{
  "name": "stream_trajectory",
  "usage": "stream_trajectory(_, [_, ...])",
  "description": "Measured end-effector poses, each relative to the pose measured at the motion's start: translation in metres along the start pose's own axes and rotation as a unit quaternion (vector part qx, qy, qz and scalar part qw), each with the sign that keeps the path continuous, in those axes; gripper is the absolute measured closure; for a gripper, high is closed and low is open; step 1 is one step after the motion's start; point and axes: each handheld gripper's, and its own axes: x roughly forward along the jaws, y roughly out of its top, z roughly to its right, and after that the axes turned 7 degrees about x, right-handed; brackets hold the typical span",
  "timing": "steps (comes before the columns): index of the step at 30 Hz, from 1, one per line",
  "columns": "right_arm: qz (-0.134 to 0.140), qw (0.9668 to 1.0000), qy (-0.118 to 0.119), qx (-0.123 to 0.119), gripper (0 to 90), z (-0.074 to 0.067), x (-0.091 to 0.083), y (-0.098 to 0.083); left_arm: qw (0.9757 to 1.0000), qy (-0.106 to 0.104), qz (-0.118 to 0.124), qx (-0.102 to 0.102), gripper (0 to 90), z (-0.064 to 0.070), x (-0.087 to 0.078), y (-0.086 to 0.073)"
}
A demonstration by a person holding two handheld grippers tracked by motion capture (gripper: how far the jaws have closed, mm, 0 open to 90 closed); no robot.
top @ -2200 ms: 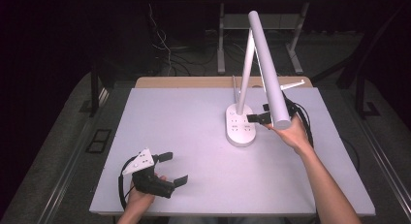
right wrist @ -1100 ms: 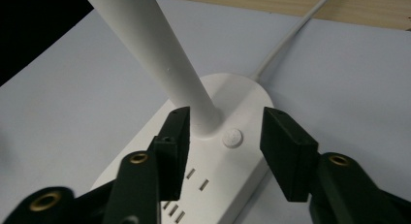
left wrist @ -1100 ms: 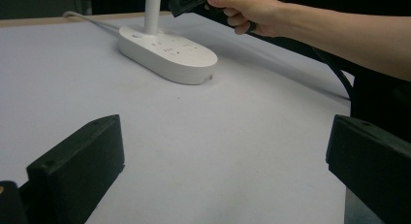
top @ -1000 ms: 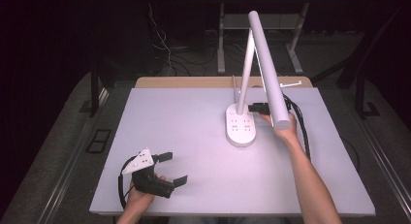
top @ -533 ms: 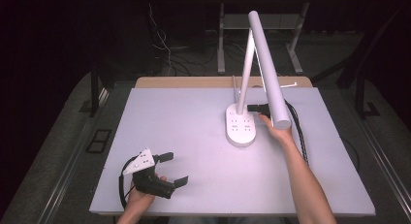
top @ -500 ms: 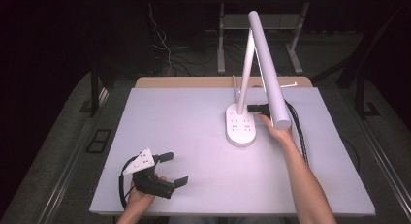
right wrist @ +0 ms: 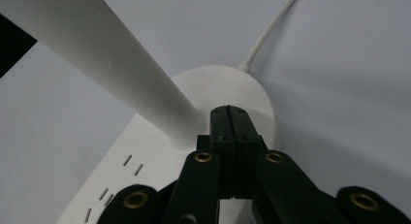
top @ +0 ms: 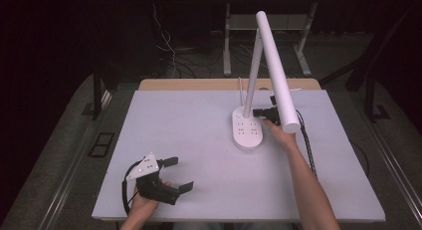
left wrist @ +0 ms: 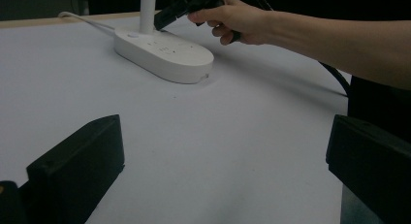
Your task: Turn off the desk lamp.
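The right gripper [right wrist: 229,118], jaws together, hovers over the white oval lamp base [top: 247,130] on the desk [top: 199,135], apparently about to press; the left gripper [top: 176,174] rests with jaws apart.

White lamp [top: 268,65] on a pale lilac-grey counter [top: 199,120]; black right gripper [top: 259,112], black left gripper [top: 175,173]

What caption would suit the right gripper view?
Shut right claw poised over the white lamp base, beside the lamp's slanting stem.
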Motion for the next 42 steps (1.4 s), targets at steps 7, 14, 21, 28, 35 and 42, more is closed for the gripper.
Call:
stream_trajectory(7, [0.0, 1.0, -0.003, -0.005, 90.0, 0.0006, -0.0001, -0.0006, 1.0, 0.0, 0.0, 0.0, 0.0, 0.0001, 0.0, 0.0])
stream_trajectory(14, [0.007, 1.0, 0.0, -0.002, 90.0, -0.0022, 0.0006, -0.0004, 1.0, 0.003, 0.002, -0.006, 0.0, -0.0024, -0.0009, -0.0005])
stream_trajectory(21, [0.006, 1.0, 0.007, 0.0, 90.0, -0.0023, 0.0023, -0.0005, 1.0, 0.003, 0.001, -0.006, 0.0, -0.0019, -0.0008, -0.0005])
stream_trajectory(28, [0.006, 1.0, 0.002, -0.005, 90.0, -0.0036, 0.0023, -0.001, 1.0, 0.002, 0.001, -0.007, 0.0, -0.0016, -0.0006, -0.0005])
stream_trajectory(35, [0.005, 0.9999, -0.003, -0.012, 90.0, -0.0046, 0.0034, -0.0017, 1.0, 0.002, 0.0, -0.005, 0.0, -0.0012, 0.0004, -0.0006])
stream_trajectory(42, [0.006, 0.9999, -0.008, -0.013, 90.0, -0.0066, 0.0021, -0.0007, 1.0, 0.003, 0.0, -0.005, 0.0, -0.0033, -0.001, -0.0009])
